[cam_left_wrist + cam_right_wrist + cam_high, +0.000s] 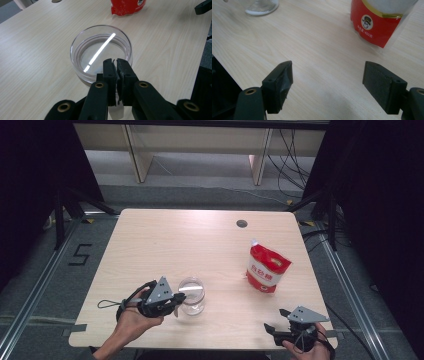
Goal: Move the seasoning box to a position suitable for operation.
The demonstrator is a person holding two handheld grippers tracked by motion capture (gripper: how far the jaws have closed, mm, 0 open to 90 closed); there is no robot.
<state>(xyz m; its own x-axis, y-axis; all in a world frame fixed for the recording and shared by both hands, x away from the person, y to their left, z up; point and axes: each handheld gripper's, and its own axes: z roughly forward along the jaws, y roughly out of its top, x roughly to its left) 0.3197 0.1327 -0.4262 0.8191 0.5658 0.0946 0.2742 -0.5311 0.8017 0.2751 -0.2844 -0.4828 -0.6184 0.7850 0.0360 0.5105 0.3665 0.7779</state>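
Observation:
A clear, round glass jar (192, 295) stands open-topped near the table's front left, and it looks empty with a strip of light reflected in it (100, 50). My left gripper (177, 301) hovers at the jar's near rim. Its jaws (115, 61) are almost together with just a thin slit and nothing between them. A red and white pouch (266, 268) stands upright to the right of the middle. My right gripper (275, 319) rests low near the front right edge. It stands wide open (328, 75) and faces the pouch (377, 22) with bare table between the pads.
The light wooden table (165, 240) has a small round cable hole (242, 223) at the back. The jar's base (262, 7) lies far left of the right gripper. Dark stands and cables flank the table, and its front edge is close to both hands.

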